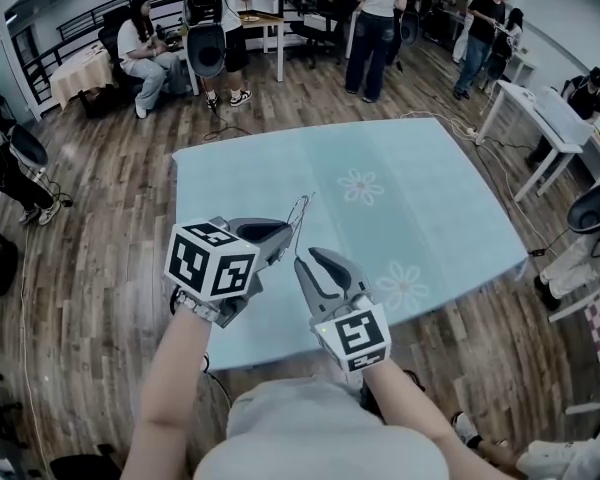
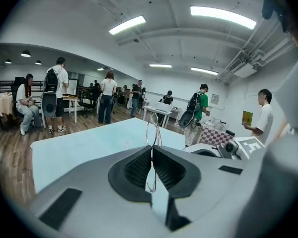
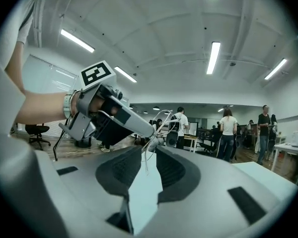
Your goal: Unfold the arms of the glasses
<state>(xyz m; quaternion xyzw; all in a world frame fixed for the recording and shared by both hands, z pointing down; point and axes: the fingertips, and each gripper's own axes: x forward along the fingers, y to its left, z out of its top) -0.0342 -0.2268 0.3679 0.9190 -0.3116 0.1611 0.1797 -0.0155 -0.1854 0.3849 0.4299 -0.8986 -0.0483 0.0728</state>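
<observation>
Thin wire-framed glasses (image 1: pixel 300 211) hang in the air above the near part of the light blue table (image 1: pixel 430 198). My left gripper (image 1: pixel 285 236) is shut on the frame. In the left gripper view its pads (image 2: pixel 139 167) pinch the wire, and a lens loop of the glasses (image 2: pixel 153 128) sticks up past them. My right gripper (image 1: pixel 302 261) sits just right of the left one, tips close together. In the right gripper view its jaws stand apart at the right gripper (image 3: pixel 148 162), with a thin wire arm of the glasses (image 3: pixel 161 125) hanging loose in the gap. The left gripper (image 3: pixel 150 142) holds the frame just beyond.
The table has flower prints (image 1: pixel 362 186), and its front edge lies just below my hands. Several people (image 1: pixel 375 28) stand or sit on the wooden floor behind it. A white table (image 1: pixel 550 128) stands at the right, and cables (image 1: pixel 230 128) trail past the far corner.
</observation>
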